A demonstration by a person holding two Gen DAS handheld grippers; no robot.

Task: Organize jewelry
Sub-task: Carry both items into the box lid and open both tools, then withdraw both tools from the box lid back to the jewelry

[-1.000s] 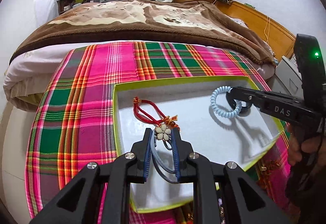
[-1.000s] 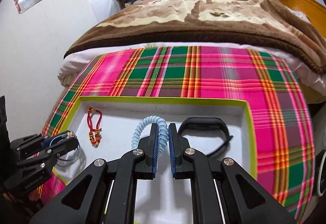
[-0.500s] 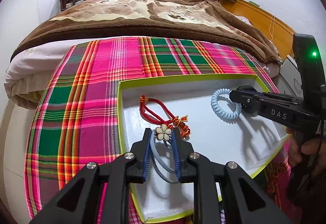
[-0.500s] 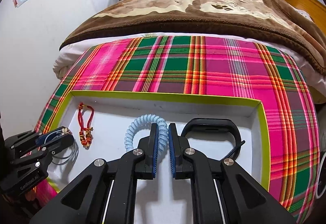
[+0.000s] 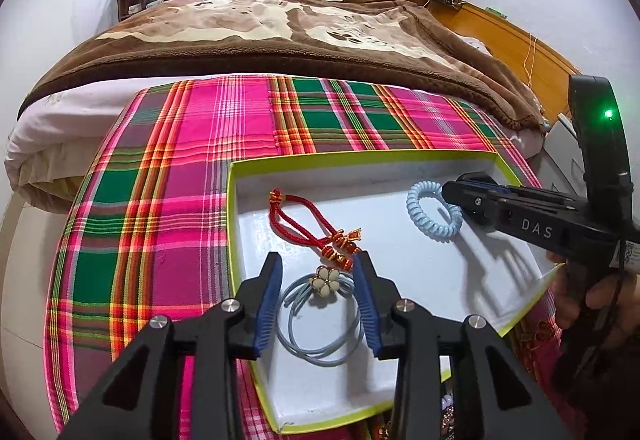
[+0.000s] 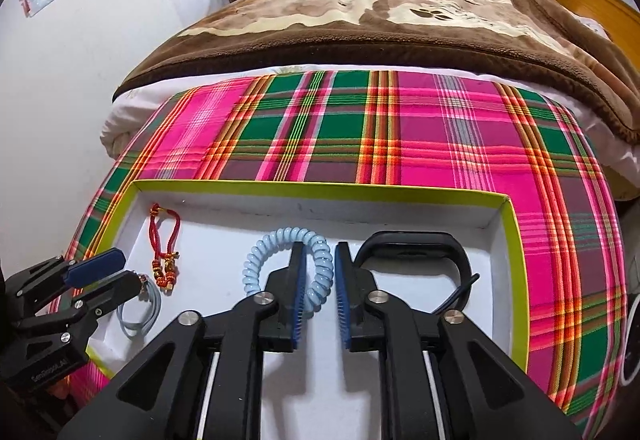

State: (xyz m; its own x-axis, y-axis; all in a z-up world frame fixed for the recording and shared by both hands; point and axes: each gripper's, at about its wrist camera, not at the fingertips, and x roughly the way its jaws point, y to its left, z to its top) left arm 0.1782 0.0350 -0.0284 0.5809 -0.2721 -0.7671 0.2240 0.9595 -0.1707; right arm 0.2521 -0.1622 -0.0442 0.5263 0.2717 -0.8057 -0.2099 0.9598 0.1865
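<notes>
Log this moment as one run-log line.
stage: releasing into tray | left gripper: just opened, flower hair tie loose between jaws | right gripper: just opened, blue coil bracelet released

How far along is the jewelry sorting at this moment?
Four pieces lie in the white tray: red cord bracelet, black band, flower hair tie, blue coil tie. The left gripper and right gripper have just been opening, releasing the two ties. More trinkets show below the tray.

Plaid cloth [image 5: 168, 207]: pink, green, orange. Box [image 5: 230, 224]: lime rim, white inside. Coil bracelet [image 5: 432, 213]: pale blue. Cord bracelet [image 5: 304, 228]: red, gold beads. Blanket [image 5: 280, 35]: brown, cream.
</notes>
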